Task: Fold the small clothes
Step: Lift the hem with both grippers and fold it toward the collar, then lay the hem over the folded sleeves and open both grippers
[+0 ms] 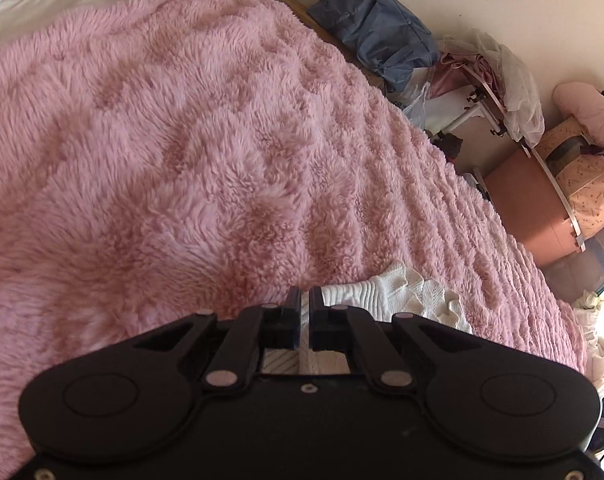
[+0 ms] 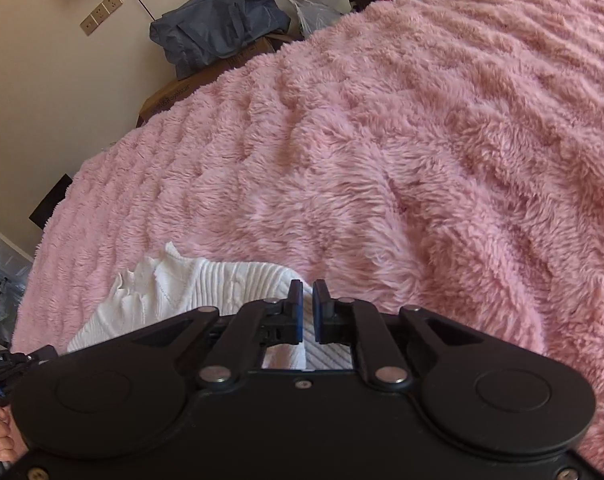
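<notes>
— Where the pink fluffy blanket (image 1: 182, 140) is spread over the bed, what is seen lying on it?

— A small white knitted garment (image 1: 382, 292) is seen lying on the blanket. Ribbed lines are knitted into it, and a frilly edge (image 1: 442, 300) is seen at one end.

— Where is the garment found next to the left hand-held gripper (image 1: 305, 312)?

— It is found right at the tips and spread out to the right of them. A bit of white cloth is also seen under the fingers, through the gap in the black frame.

— How are the jaws of that one set?

— They are closed down to a thin slit. Whether cloth is pinched in the slit cannot be told.

— And the right hand-held gripper (image 2: 308, 312)?

— Its jaws are pulled close too, with white knit showing through the slit between the blue pads (image 2: 299, 312). The garment is spread out to the left of it and under it. A firm pinch cannot be told for sure.

— Is anything else seen?

— A hand (image 2: 0, 438) is seen at the bottom left corner of the right view. A blue-grey bag (image 2: 218, 20) is seen beyond the bed, by the wall.
</notes>
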A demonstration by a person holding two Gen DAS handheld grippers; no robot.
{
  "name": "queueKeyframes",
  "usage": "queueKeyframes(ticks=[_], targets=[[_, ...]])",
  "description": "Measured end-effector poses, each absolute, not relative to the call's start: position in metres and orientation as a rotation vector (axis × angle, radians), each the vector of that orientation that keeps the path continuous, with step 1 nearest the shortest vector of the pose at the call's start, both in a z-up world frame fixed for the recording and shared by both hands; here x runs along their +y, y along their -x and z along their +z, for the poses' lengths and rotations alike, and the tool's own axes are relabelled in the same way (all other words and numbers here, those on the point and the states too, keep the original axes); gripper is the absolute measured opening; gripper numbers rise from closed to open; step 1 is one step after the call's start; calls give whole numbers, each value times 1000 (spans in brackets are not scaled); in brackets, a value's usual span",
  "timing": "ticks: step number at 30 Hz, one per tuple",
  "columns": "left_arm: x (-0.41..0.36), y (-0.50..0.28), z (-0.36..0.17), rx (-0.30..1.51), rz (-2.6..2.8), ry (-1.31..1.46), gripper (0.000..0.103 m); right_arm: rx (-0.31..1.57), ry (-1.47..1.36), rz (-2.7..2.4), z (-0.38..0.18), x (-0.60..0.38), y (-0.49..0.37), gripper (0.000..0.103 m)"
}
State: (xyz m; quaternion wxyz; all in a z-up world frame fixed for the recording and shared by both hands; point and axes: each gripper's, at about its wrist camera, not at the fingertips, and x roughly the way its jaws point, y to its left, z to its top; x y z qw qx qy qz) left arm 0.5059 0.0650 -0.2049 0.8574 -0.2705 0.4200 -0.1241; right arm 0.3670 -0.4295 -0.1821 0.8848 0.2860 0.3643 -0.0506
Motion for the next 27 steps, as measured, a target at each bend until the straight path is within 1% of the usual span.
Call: queueKeyframes(ticks=[3,5,8,13,16,18,21,27], targets=[[66,-487,-187,830,-303,509,1,717,-544,-64,-170,-424,-349,9],[62,-472,-177,810,-372,484,1,673,-488,-36,-159,-418,-335,9],[44,-455,-172,824,-442,428,2,652,-403,33,-149,-403,-321,9],[-2,-449,-190,879,-511,331,3,696,-301,145,-156,-370,-330,9],[-18,-457,-207,915,-479,296,5,722,-231,161,-166,-355,-343,10],[-21,-464,-222,939,-436,261,5,756,-196,113,-175,-354,-354,10],[-14,-470,-241,964,-417,309,5,792,-193,73,-190,-361,-364,10],[-7,-472,-238,963,-414,353,5,806,-211,54,-197,-366,-367,9]])
